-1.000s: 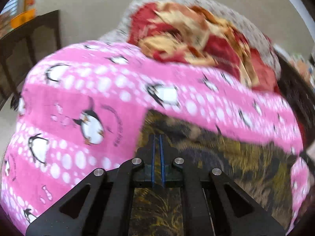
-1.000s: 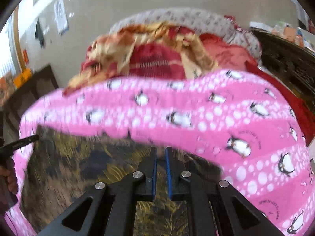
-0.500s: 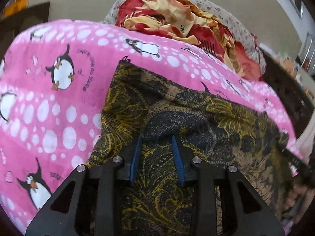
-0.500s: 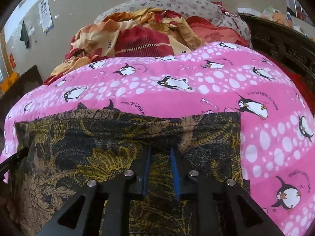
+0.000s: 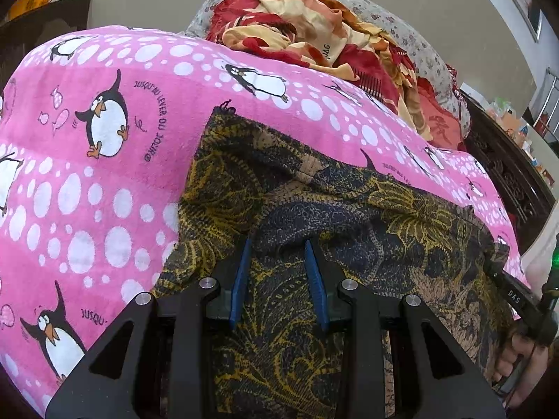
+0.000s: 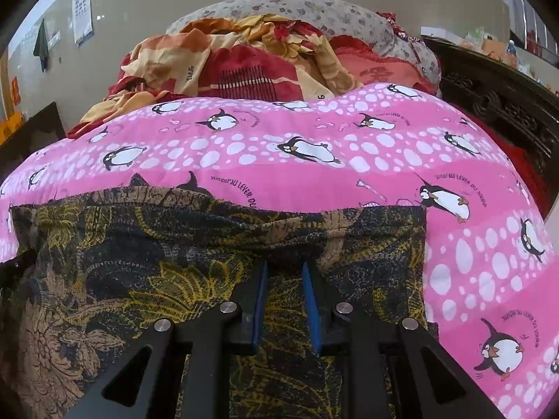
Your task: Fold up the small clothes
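Pink penguin-print blanket (image 5: 104, 209) spread on bed, dark gold-patterned garment (image 5: 314, 202) laid flat, left tool (image 5: 277, 262) and right tool (image 6: 284, 281) parted, jaws just opened, nothing gripped, wall poster (image 6: 83, 10) seen only from right wrist.

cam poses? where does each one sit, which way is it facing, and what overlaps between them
Left wrist: on left gripper, angled down onto the patterned garment; right gripper and hand at right edge.
Right wrist: on right gripper, angled down at the garment's far edge; own fingers only.
Shared: garment, pink penguin blanket, red bedding pile.
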Motion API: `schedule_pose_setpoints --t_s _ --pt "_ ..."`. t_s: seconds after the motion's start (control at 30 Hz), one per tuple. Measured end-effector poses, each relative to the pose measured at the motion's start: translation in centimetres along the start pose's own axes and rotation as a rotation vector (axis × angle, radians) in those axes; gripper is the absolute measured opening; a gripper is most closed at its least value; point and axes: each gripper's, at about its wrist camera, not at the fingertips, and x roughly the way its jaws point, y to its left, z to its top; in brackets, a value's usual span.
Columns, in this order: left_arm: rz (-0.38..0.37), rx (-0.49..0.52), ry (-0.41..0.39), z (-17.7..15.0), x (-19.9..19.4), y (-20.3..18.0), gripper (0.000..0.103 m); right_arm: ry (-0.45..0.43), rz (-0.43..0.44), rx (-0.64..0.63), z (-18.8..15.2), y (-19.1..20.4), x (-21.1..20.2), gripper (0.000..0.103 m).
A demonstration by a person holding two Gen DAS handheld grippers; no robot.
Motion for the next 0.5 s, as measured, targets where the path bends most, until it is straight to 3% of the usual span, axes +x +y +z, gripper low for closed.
schedule_pose_setpoints --t_s 0.5 --pt "0.002 0.001 -0.001 -0.01 -0.03 -0.02 0.031 -0.003 0.007 0.003 0.07 -0.18 0.00 0.018"
